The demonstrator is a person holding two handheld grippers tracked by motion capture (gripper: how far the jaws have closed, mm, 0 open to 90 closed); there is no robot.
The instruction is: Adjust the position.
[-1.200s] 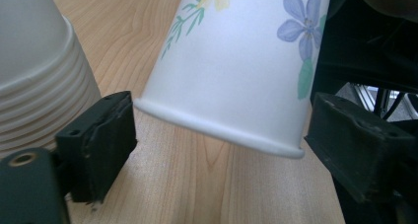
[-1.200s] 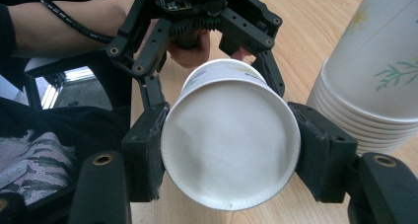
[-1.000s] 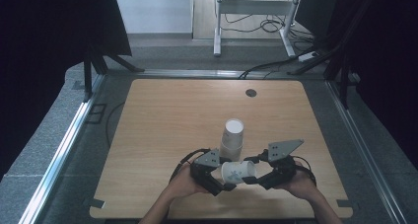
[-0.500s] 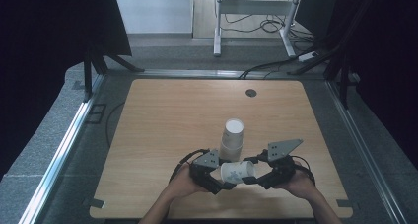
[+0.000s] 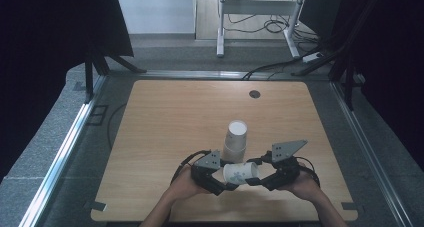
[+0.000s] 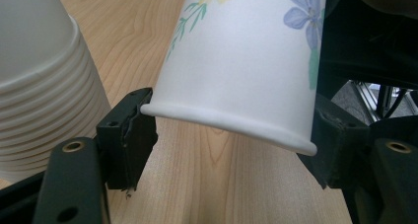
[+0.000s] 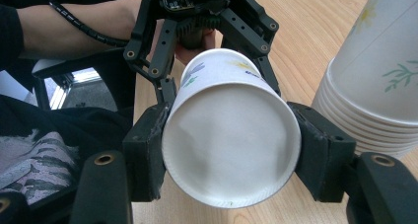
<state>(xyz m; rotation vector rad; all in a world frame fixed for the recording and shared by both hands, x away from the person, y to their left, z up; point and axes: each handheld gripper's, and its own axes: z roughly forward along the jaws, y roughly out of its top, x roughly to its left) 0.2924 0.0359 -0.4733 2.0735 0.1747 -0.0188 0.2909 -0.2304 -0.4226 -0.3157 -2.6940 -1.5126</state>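
Here both grippers' fingers [image 7: 143, 160] clamp one paper cup [image 5: 240, 172], the left just closing.

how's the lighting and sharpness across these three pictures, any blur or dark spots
High view: even light on the wooden table, black surroundings. Left gripper view: flowered white paper cup sharp, the stack of white paper cups softer. Right gripper view: cup's base evenly lit, no glare; lower left corner dark.

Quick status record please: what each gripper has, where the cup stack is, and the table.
held item: paper cup, lying sideways between both grippers
left gripper: jaws have just been closing, pads at the cup's rim end
right gripper: shut on the cup's base end
cup stack: upside down, just behind the held cup
table: wooden
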